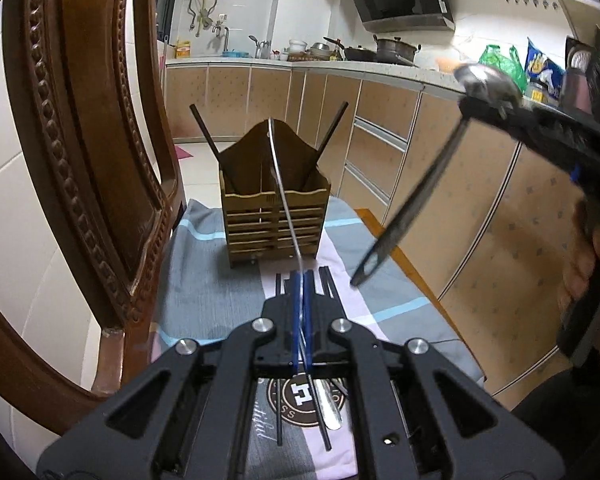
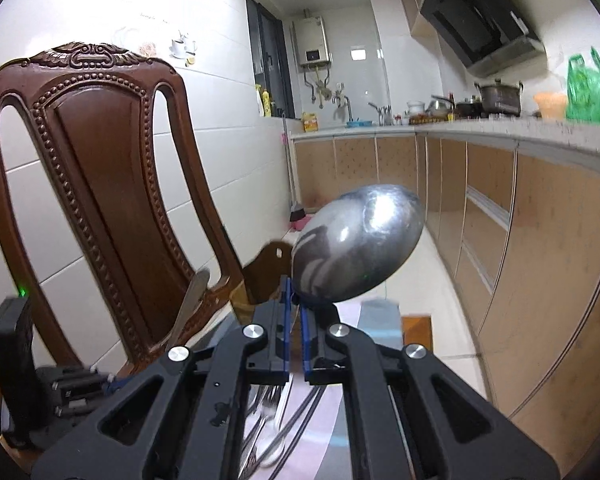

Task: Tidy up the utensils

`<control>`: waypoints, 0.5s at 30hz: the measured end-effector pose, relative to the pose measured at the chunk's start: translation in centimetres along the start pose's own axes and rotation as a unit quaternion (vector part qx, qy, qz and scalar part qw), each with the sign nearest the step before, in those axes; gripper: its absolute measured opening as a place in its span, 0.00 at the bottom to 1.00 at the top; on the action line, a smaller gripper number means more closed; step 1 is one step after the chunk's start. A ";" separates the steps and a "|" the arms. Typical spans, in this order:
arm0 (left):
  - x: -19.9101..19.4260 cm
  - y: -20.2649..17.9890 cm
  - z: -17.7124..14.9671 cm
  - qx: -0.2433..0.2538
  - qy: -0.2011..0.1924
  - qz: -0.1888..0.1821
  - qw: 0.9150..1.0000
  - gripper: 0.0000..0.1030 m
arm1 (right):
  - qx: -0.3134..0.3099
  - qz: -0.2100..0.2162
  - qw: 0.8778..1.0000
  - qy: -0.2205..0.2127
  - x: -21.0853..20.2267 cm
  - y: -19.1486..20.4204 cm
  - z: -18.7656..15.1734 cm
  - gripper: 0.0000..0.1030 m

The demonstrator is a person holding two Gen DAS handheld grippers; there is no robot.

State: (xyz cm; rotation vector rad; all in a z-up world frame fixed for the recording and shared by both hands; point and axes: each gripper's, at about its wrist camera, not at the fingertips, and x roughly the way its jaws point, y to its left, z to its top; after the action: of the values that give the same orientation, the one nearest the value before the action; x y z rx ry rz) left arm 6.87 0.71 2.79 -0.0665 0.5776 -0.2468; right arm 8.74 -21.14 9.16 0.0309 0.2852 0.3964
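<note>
My left gripper point(image 1: 301, 280) is shut on a thin silver utensil point(image 1: 281, 196) that I see edge-on; it curves up in front of the wooden utensil holder point(image 1: 274, 216). Two black chopsticks point(image 1: 205, 133) lean out of the holder. At the upper right my right gripper point(image 1: 476, 106) is shut on a metal spoon point(image 1: 485, 80), whose handle hangs down to the left. In the right wrist view the right gripper point(image 2: 296, 304) pinches the spoon's neck, and the spoon's bowl point(image 2: 356, 244) fills the centre. The holder point(image 2: 268, 270) shows behind it, and the left-held utensil point(image 2: 191, 300) stands at the left.
Several loose chopsticks point(image 1: 279, 412) and pieces of metal cutlery point(image 2: 268, 424) lie on the striped cloth point(image 1: 204, 280) under the grippers. A carved wooden chair point(image 1: 100, 160) stands close on the left. Kitchen cabinets point(image 1: 480, 208) run along the right, and a person's hand point(image 1: 584, 264) holds the right gripper.
</note>
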 end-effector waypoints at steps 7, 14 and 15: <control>-0.2 1.0 0.2 -0.010 -0.016 -0.003 1.000 0.01 | -0.037 -0.038 0.998 -0.033 5.6 1.5 6.7 0.05; 0.7 1.9 0.2 -0.023 -0.008 0.003 1.000 0.01 | -0.045 -0.067 0.996 -0.024 12.1 1.8 8.0 0.05; 0.8 2.0 0.2 -0.024 -0.008 0.003 1.000 0.01 | -0.048 -0.071 0.996 -0.015 13.4 1.9 7.7 0.05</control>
State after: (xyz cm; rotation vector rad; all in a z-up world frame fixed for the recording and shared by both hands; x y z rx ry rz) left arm 8.07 2.50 2.28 -0.1135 0.5669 -0.2264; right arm 22.02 -14.03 13.16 -0.0767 0.2366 0.2687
